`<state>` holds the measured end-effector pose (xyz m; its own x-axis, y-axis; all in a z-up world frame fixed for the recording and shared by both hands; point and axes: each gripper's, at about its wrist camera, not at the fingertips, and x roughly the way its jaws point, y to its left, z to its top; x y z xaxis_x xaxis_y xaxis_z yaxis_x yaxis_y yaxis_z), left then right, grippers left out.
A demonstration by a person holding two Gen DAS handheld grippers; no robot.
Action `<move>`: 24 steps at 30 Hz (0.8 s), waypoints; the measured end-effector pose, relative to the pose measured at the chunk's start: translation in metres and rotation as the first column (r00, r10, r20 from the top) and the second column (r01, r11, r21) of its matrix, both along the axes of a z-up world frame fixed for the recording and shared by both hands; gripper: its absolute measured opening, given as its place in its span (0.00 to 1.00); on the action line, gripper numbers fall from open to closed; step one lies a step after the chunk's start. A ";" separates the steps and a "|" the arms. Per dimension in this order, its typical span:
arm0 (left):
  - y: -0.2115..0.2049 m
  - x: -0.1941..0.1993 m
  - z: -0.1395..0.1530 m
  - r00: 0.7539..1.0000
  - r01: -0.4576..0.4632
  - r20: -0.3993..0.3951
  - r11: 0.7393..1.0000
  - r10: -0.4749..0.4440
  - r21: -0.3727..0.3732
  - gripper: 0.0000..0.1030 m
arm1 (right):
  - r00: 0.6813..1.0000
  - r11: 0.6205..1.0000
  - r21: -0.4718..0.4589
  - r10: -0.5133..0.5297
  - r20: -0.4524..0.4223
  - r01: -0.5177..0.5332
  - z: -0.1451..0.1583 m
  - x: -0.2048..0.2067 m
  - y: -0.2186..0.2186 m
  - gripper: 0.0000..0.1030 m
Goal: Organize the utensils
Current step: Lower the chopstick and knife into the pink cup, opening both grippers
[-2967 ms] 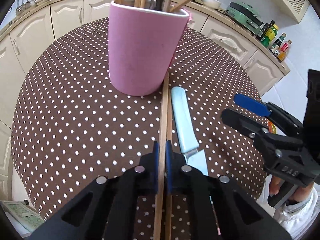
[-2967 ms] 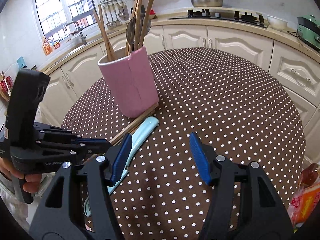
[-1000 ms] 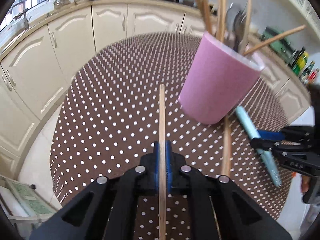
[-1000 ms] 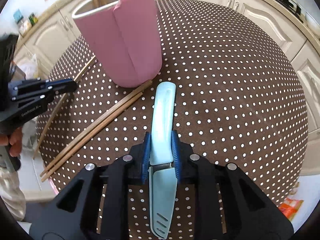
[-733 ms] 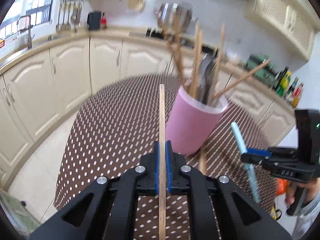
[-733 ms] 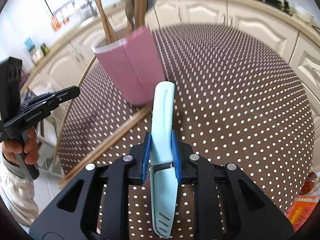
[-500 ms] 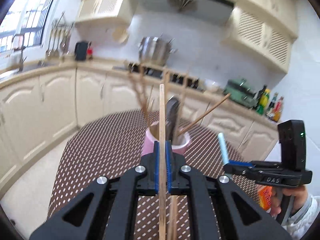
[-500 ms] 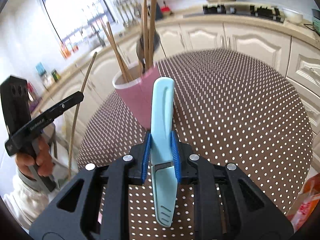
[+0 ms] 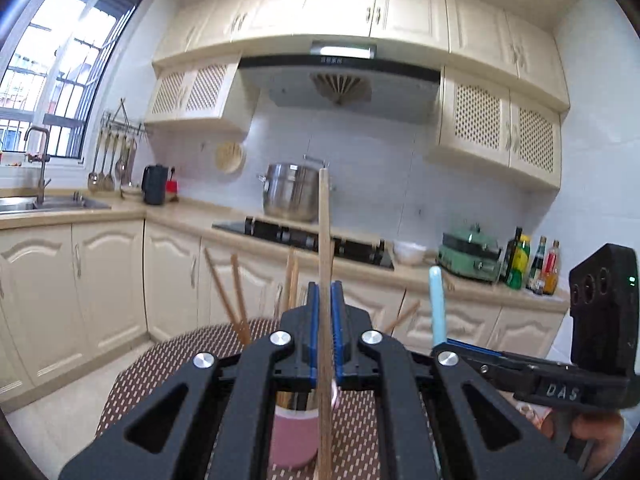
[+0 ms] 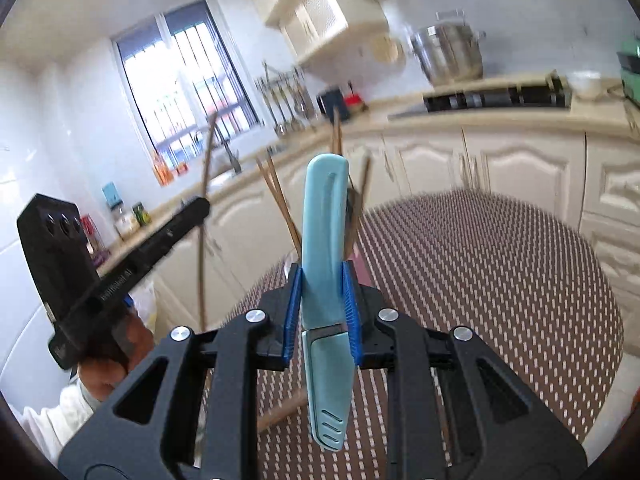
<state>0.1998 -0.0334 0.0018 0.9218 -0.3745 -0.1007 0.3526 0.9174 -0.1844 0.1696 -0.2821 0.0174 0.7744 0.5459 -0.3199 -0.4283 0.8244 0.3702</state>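
Note:
My left gripper (image 9: 325, 292) is shut on a single wooden chopstick (image 9: 324, 232), which points up and away above the table. Below it stands the pink utensil cup (image 9: 294, 436), mostly hidden by the fingers, with several sticks (image 9: 236, 292) rising from it. My right gripper (image 10: 322, 276) is shut on a light blue sheathed knife (image 10: 324, 216), handle forward, also lifted off the table. In the left wrist view the right gripper (image 9: 444, 346) holds the knife (image 9: 437, 300) upright at the right. In the right wrist view the left gripper (image 10: 200, 206) and its chopstick (image 10: 202, 264) are at the left.
A round table (image 10: 480, 280) with a brown dotted cloth carries the cup and a loose chopstick (image 10: 280, 412). Cream cabinets (image 9: 108, 280) ring the room. A hob (image 9: 304, 236) with a steel pot (image 9: 292, 192), a sink (image 9: 52, 202) and bottles (image 9: 532, 264) line the counter.
Both grippers have risen from the table and tilted up towards level, carrying the chopstick and the knife. The cup has dropped low in both views.

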 end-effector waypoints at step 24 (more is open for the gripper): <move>0.006 0.089 0.000 0.976 -0.101 0.172 0.976 0.135 -0.191 0.06 | 0.960 0.994 0.068 -0.100 0.263 0.085 0.011 0.065 0.064 0.20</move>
